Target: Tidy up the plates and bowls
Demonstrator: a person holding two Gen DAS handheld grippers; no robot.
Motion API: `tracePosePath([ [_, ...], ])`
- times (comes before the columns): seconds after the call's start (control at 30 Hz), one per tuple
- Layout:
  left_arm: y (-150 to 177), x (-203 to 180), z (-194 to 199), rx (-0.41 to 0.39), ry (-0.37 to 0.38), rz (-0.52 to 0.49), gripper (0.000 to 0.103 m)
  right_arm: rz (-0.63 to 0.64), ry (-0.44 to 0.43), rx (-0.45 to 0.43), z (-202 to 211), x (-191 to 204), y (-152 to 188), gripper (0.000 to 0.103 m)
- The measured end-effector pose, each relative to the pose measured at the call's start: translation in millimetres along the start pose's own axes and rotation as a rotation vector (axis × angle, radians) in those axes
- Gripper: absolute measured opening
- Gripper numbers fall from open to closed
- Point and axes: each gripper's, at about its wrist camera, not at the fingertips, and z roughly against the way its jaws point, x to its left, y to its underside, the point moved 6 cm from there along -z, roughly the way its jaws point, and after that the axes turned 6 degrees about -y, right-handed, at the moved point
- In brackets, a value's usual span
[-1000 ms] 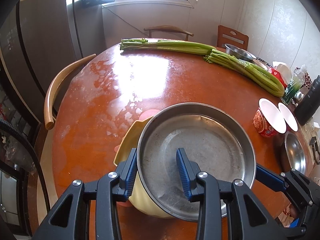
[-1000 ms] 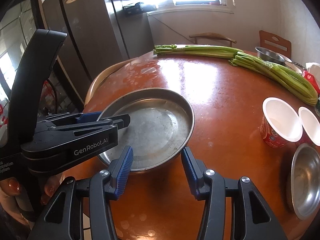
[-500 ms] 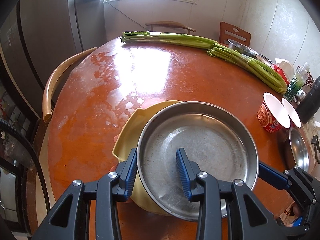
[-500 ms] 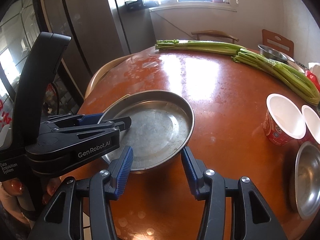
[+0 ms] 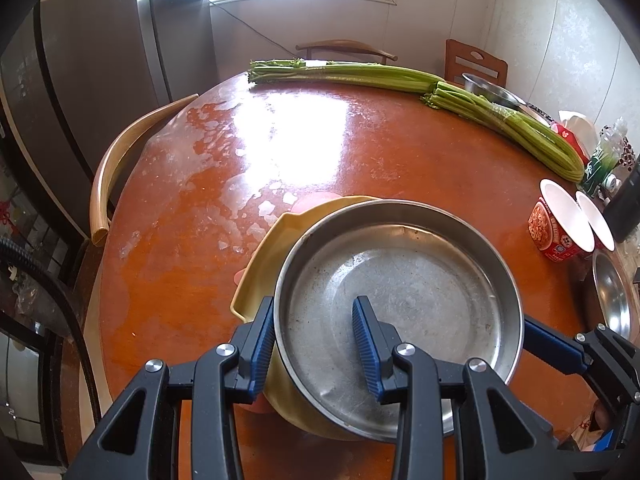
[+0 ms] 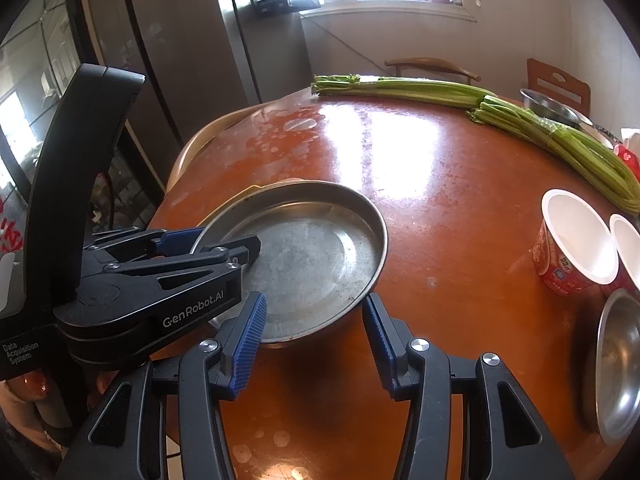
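Observation:
A round steel plate is stacked on a yellow dish at the near edge of the round wooden table. My left gripper straddles the plate's near-left rim, one finger outside and one inside; the jaws stand apart and I cannot tell whether they pinch the rim. In the right wrist view the steel plate sits just beyond my right gripper, which is open and empty. The left gripper reaches over the plate's left rim there. A small steel bowl sits at the right.
Two paper noodle cups stand to the right of the plate. Long celery bunches lie across the far side of the table. Another steel bowl sits behind them. Chairs ring the table, one at the left.
The left gripper and steel plate have risen and tilted back slightly, showing more of the yellow dish beyond the plate's far rim. The right gripper has stayed open near the plate.

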Motion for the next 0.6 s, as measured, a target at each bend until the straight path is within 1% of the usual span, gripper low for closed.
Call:
tracePosePath([
  [0.6,-0.3,10.2,1.6,-0.013,0.008,0.031,0.038,0.011,-0.006,0.007,-10.9,1.7,-3.0,0.053],
])
